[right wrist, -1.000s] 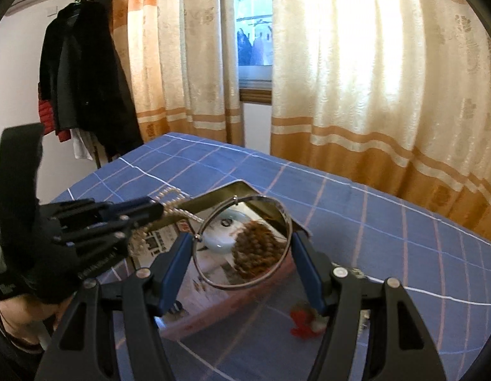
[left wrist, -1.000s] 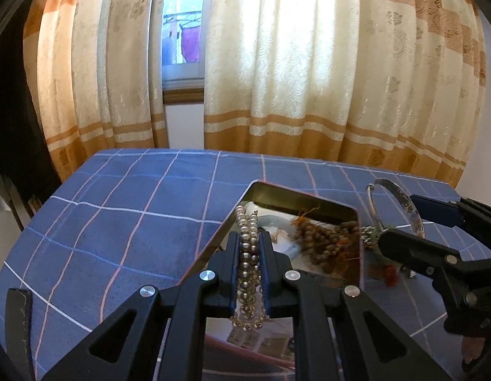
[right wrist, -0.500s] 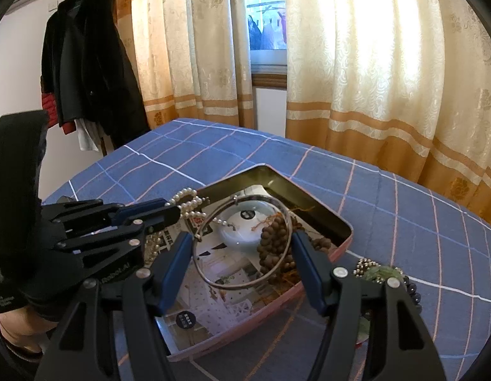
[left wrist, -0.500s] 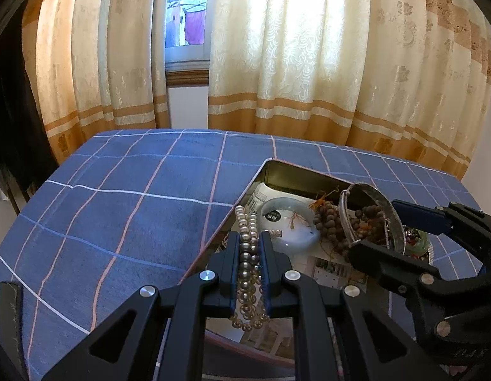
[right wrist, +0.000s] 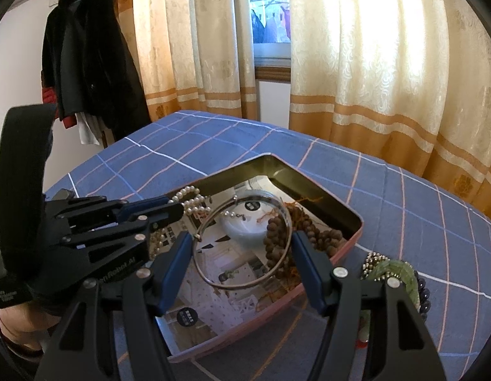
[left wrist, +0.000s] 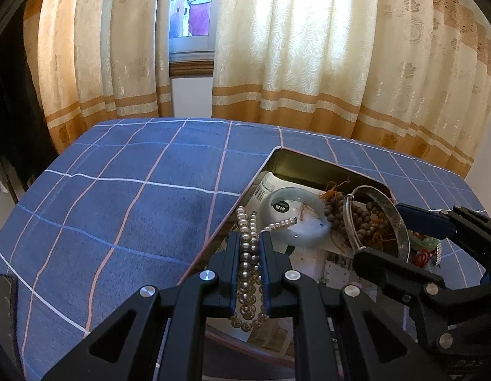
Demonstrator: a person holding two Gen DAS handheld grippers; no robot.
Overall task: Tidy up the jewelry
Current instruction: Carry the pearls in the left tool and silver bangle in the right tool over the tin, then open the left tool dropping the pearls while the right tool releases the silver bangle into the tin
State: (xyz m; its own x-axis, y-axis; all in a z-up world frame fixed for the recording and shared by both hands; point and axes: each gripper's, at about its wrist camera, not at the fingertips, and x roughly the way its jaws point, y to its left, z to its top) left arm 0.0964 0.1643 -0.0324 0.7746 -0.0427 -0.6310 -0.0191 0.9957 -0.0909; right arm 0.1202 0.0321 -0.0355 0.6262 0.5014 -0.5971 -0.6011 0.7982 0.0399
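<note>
A pink tin box sits on the blue checked tablecloth; its rim also shows in the left wrist view. Inside lie a pale jade bangle and brown wooden beads. My left gripper is shut on a pearl necklace and holds it over the box's left edge. My right gripper is shut on a thin silver bangle and holds it above the box's middle. The silver bangle also shows in the left wrist view.
Green and dark bead bracelets lie on the cloth right of the box. A red charm lies there too. Curtains hang behind the table. A dark coat hangs at the left wall.
Both grippers have moved forward and down over the box, each with its piece. The silver bangle came from beside the box's right edge to above its middle.
</note>
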